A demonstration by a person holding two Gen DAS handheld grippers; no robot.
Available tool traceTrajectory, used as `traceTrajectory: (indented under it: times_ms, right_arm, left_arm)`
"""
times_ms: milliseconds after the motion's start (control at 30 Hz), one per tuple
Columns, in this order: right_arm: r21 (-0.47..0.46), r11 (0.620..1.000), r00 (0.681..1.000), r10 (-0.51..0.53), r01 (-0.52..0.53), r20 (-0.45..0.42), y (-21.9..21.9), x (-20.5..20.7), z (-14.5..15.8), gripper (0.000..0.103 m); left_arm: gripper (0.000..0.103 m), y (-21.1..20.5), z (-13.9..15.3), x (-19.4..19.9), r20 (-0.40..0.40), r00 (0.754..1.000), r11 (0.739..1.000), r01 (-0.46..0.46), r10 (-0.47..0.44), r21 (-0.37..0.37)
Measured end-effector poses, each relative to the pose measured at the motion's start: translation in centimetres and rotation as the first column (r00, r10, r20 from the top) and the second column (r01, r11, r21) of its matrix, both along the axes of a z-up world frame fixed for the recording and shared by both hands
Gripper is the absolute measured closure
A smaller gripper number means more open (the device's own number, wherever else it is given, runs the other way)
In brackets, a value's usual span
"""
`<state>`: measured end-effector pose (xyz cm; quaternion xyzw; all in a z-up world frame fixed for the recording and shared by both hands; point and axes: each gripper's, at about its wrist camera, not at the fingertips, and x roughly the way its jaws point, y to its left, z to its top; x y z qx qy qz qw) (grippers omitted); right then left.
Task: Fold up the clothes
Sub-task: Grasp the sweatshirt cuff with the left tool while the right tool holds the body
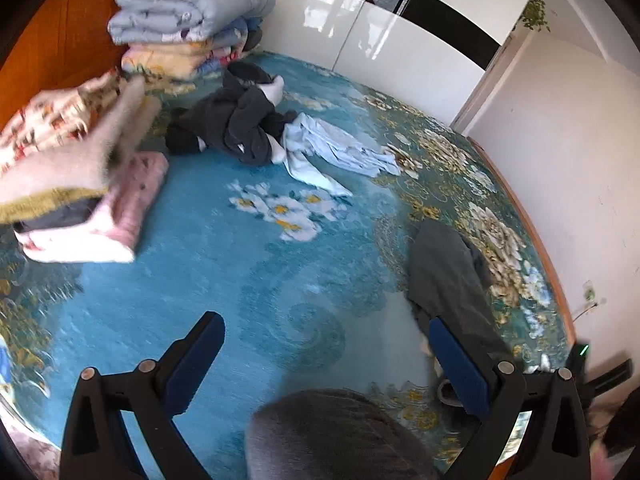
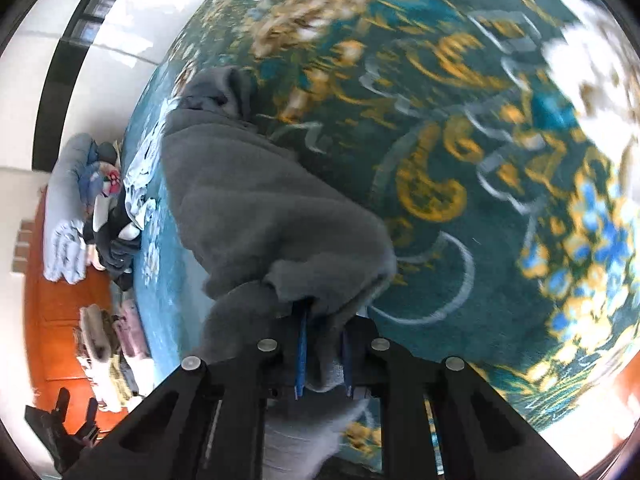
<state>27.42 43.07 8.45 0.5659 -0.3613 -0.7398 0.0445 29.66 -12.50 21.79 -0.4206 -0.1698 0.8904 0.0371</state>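
Grey garment (image 2: 256,216) lies bunched on the teal floral bedspread (image 1: 224,264), its near edge clamped between the closed blue pads of the right gripper (image 2: 323,354). Left gripper (image 1: 324,344) hangs over the bedspread, fingers spread wide, holding nothing. Farther off lie a dark clothes heap (image 1: 236,128) and a pale blue shirt (image 1: 332,148). Folded stack (image 1: 80,184) sits left; quilts (image 1: 188,20) far left.

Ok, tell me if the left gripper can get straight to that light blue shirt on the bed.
Probably yes. The left gripper is open and holds nothing, and only bare bedspread lies between it and the light blue shirt; the dark clothes pile sits beside it.
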Motion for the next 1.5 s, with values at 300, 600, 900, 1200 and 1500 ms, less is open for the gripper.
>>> traceTrajectory:
  times_ms: [300,600,900,1200,1500]
  right_arm:
    - [-0.183,0.918,0.906,0.284,-0.352,-0.315,-19.4,-12.1,9.7,0.097]
    - [-0.061,0.902,0.860,0.385,-0.428,-0.336,-27.8,-15.5,10.1,0.097]
    - [0.093,0.975,0.902,0.223,-0.203,-0.370,-13.0,-11.8,9.2,0.094]
    - [-0.002,0.994,0.974,-0.107,0.109,-0.200,-0.8,-5.8,1.9,0.084]
    - [-0.060,0.998,0.985,-0.017,0.007,-0.169,-3.0,-8.4,-0.6,0.081]
  left_arm:
    - [0.000,-5.8,2.7,2.2,-0.065,0.989,0.989,-0.136,0.132,-0.062]
    - [0.000,-8.3,1.6,3.0,-0.010,0.976,0.971,-0.219,0.219,-0.099]
    - [0.000,0.2,-4.4,-4.4,0.241,0.970,0.988,-0.064,0.029,0.141]
    - [0.002,4.4,-10.9,-8.2,0.464,0.882,0.959,-0.197,0.083,0.204]
    - [0.022,7.5,-16.5,-11.6,0.629,0.771,0.922,-0.312,0.103,0.231]
